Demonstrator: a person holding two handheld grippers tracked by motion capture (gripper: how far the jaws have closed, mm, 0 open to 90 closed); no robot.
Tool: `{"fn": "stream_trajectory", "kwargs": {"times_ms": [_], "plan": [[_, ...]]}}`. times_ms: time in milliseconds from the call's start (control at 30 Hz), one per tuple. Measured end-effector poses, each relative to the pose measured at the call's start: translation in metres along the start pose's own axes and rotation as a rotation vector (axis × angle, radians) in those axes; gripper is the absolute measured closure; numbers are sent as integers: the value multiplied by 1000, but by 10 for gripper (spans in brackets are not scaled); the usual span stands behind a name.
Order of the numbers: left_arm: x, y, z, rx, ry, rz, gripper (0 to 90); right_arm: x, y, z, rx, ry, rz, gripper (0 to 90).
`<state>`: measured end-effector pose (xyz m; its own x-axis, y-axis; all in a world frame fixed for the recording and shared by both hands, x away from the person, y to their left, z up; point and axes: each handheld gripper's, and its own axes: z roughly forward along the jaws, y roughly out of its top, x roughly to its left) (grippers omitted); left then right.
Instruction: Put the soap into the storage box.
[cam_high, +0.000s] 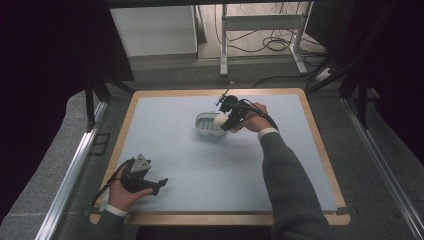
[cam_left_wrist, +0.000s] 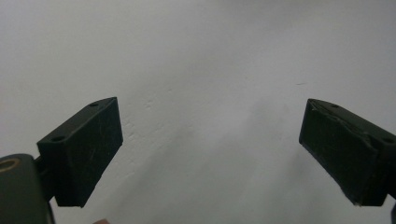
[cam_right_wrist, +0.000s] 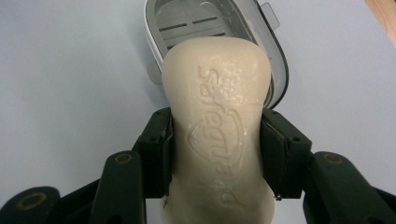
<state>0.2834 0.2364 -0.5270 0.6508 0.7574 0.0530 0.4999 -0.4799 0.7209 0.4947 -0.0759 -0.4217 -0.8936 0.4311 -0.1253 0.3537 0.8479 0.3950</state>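
Right gripper view: right hand-held gripper (cam_right_wrist: 215, 154) pinching soap bar (cam_right_wrist: 217, 116) over soap dish (cam_right_wrist: 275, 56) near worktop (cam_high: 165, 150) far edge, probably for placing inside; left hand-held gripper (cam_left_wrist: 210, 149) spread, idle.

A wooden-edged tabletop (cam_high: 314, 117) carried a pale blue mat (cam_high: 165, 130) that covered nearly all of it. On the mat, towards the far middle, sat an oval white soap dish (cam_high: 204, 121) with a slotted floor.
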Motion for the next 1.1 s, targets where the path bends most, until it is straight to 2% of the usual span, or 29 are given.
{"fn": "stream_trajectory", "kwargs": {"times_ms": [667,833,1100], "plan": [[1,-1,0,-3,0,-5,66,-6,26,22,18,37,-50,489],[0,-1,1,-1,0,-4,66,-7,33,26,8,49,-65,489],[1,-1,1,3,1,1,66,-8,39,42,5,78,-102,489]]}}
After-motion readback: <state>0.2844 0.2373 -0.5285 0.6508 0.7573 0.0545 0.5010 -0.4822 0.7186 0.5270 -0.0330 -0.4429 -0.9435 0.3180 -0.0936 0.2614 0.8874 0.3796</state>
